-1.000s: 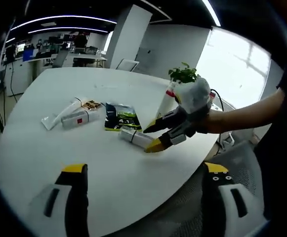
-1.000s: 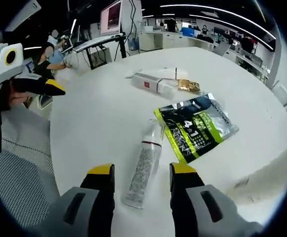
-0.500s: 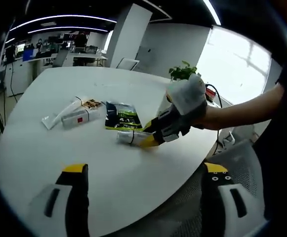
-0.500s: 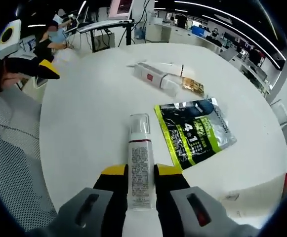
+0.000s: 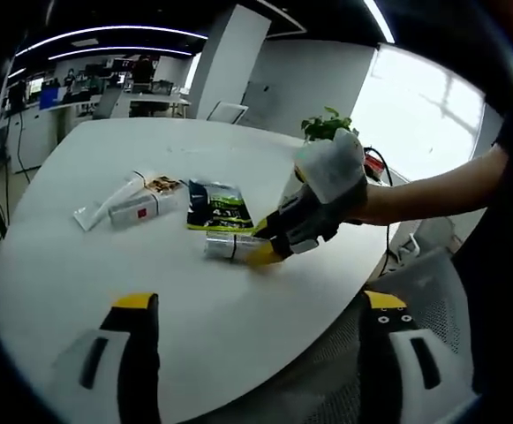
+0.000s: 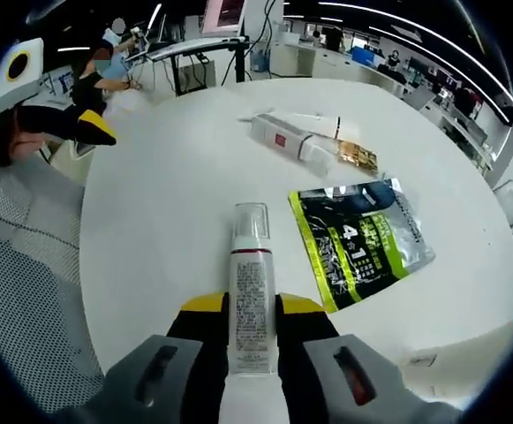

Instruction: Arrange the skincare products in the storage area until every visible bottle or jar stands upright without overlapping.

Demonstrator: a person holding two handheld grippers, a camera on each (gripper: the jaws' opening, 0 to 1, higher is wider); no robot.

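bottle (image 6: 250,296), white, clear-capped, lying flat

Bare table (image 6: 168,203) left of the bottle (image 6: 251,291); green pouch (image 6: 362,238) crowds its right.

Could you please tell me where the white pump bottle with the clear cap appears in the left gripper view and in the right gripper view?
Left gripper view: the pump bottle lies at picture centre on the white table, clamped by the right hand-held gripper.
Right gripper view: the bottle sits lower centre between that gripper's jaws, cap pointing up the picture.
Shared landmark: the green-and-black pouch, lying flat beside the bottle.
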